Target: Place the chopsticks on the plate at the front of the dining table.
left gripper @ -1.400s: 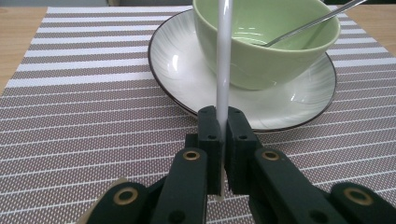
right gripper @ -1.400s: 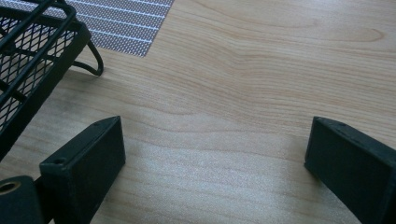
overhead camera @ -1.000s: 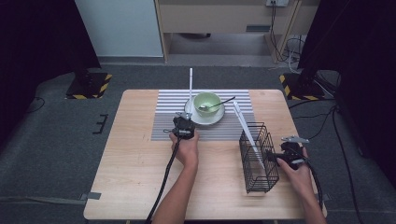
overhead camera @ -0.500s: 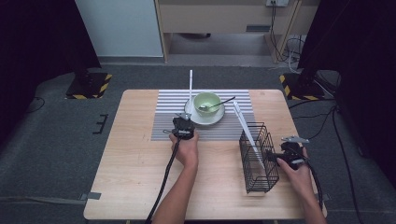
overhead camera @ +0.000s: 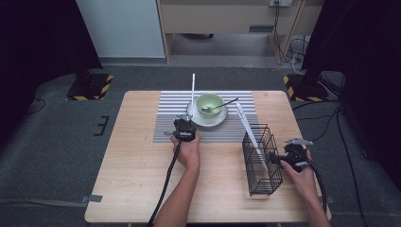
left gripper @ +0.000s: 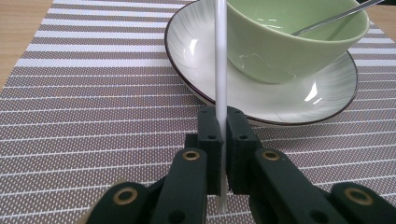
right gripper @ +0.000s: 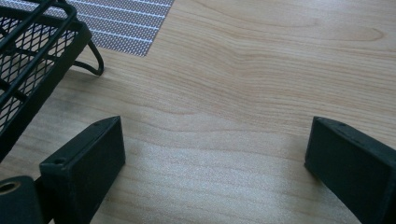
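While clamped in the left gripper (left gripper: 223, 140), white stick (left gripper: 221, 56) stands upright over the striped mat (left gripper: 93, 93), just beside the plate (left gripper: 196, 51) rim. Pinched between both pads near its lower end; tip pokes out below the jaws. Green bowl (left gripper: 289, 42) on the plate, spoon (overhead camera: 218, 106) resting inside. Right gripper (right gripper: 215, 154) spread wide over bare table (right gripper: 261, 70), nothing between the jaws. Sits just right of the black wire basket (overhead camera: 261, 161). Second white stick (overhead camera: 249, 132) leaning in the basket, probably same kind, too small to tell. Both hands near the table's front half, well apart.
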The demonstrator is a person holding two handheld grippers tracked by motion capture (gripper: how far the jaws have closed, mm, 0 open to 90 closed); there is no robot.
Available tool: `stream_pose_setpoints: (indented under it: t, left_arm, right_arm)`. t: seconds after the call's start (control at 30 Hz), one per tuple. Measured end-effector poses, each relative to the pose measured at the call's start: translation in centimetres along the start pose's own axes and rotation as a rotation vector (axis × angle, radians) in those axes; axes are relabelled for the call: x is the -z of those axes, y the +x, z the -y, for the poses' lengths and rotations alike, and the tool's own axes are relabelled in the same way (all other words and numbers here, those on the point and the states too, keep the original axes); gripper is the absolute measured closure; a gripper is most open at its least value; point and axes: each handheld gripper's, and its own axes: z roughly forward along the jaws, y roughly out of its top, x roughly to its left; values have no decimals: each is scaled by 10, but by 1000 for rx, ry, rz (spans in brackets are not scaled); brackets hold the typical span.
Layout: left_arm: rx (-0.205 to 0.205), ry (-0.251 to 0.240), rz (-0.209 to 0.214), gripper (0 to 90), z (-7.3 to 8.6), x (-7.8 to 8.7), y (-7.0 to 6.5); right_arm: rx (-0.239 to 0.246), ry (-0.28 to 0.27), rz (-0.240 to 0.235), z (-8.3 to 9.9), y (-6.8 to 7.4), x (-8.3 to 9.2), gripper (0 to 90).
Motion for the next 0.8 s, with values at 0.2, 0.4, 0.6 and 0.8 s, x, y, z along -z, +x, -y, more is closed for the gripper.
stream_pose_setpoints:
  t: [0.2, 0.4, 0.6, 0.8]
  left_arm:
    - [-1, 7, 2, 859, 3, -2, 0]
    - [7, 2, -1, 859, 1, -1, 2]
    - [11, 3, -4, 858, 0, 0, 5]
    - [9, 10, -10, 858, 1, -2, 6]
  right_arm:
    - [3, 1, -1, 0, 0, 0, 49]
    - [4, 1, -1, 0, 0, 0, 49]
    - [4, 1, -2, 0, 0, 0, 49]
    - [6, 1, -5, 0, 0, 0, 48]
